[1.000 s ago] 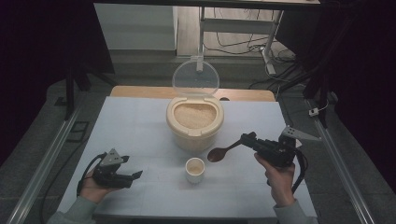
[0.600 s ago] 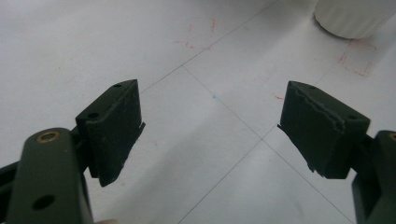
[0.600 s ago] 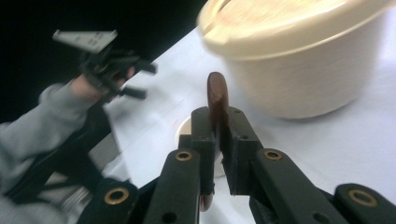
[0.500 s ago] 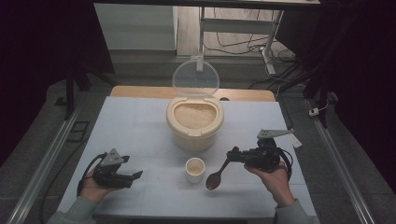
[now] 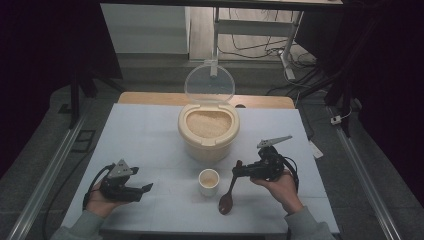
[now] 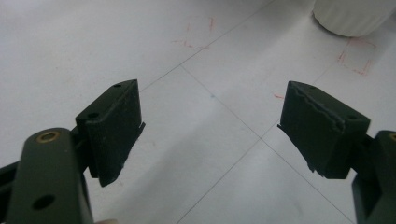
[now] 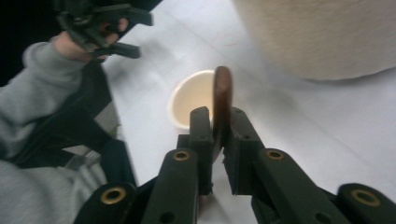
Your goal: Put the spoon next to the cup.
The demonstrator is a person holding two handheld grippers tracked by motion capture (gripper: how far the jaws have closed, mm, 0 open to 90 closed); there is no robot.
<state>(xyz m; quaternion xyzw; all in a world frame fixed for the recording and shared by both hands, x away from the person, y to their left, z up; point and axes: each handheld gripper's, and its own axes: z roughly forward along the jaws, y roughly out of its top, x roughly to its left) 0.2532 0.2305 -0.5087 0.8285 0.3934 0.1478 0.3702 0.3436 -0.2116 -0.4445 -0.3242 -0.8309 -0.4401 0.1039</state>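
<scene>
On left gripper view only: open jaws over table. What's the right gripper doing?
Observer: The right gripper has a wooden spoon by the handle. Its jaws have just been opening slightly, with the handle between them.
Operator: Where's the spoon's bowl end?
Observer: Low at the table, on the person's side of a small cup and a little to its right.
Operator: Anything beyond the cup?
Observer: A round tub filled with rice, its clear lid standing open.
</scene>
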